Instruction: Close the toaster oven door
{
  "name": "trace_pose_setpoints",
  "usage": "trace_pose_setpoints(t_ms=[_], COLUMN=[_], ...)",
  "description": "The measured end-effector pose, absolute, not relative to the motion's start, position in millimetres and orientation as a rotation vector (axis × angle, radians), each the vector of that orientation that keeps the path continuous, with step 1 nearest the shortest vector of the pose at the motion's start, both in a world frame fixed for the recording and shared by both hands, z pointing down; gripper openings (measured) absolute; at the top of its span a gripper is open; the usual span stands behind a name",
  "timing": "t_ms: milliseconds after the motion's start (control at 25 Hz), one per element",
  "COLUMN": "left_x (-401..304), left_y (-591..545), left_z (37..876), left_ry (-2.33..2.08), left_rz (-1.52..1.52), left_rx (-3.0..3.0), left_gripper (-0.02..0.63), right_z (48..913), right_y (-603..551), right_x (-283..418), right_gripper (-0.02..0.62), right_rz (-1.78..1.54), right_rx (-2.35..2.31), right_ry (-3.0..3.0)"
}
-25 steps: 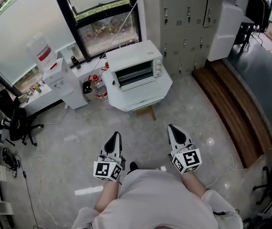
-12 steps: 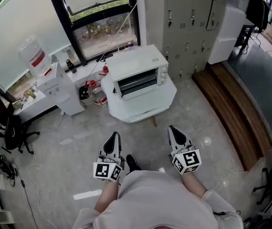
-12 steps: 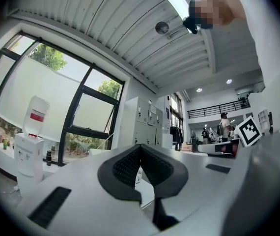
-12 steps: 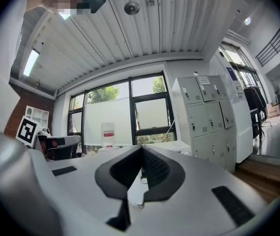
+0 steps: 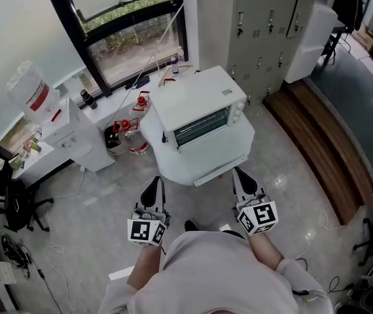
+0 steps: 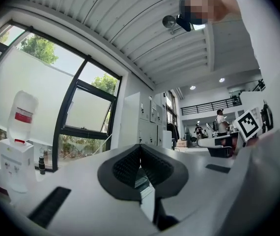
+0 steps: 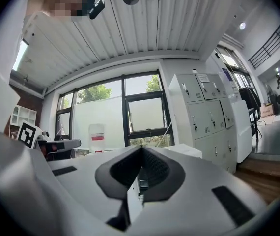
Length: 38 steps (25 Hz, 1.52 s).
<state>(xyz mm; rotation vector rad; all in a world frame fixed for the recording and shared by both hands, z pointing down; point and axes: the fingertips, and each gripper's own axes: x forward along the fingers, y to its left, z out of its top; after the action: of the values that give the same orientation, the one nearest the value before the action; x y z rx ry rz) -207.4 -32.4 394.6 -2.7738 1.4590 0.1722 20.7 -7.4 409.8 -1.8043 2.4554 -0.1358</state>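
- Left gripper (image 5: pixel 152 188): jaws clenched, empty.
- Right gripper (image 5: pixel 242 179): jaws clenched, empty.
- Toaster oven (image 5: pixel 198 107): on white table (image 5: pixel 185 163), just beyond both grippers.

Seen from above, the toaster oven (image 5: pixel 198 103) is too small to tell whether its door is ajar. It covers most of the table (image 5: pixel 173 165) beneath it. Left of the oven, the floor bottles (image 5: pixel 122 133) are too small to identify. The left gripper (image 6: pixel 140 149) and right gripper (image 7: pixel 141 151), jaws together, block nearly all of the oven in their own views, leaving a sliver.
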Motion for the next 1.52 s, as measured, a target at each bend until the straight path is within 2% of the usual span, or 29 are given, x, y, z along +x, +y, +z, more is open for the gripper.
trace_pose_setpoints(t_ms=[520,1520], left_x=[-211.4,-171.3], left_y=[-107.2,-121.0], left_z=[401.8,403.4], left_ry=[1.380,1.536], left_rz=[0.167,0.113], left_rx=[-2.854,-2.814], left_gripper=[0.020,0.020], right_z=[408.4,415.6], right_y=[-64.4,-111.0], right_x=[11.6,46.0], right_gripper=[0.008,0.008], right_rz=[-0.149,-0.308], right_rx=[-1.901,-1.671], right_ry=[2.398,2.467])
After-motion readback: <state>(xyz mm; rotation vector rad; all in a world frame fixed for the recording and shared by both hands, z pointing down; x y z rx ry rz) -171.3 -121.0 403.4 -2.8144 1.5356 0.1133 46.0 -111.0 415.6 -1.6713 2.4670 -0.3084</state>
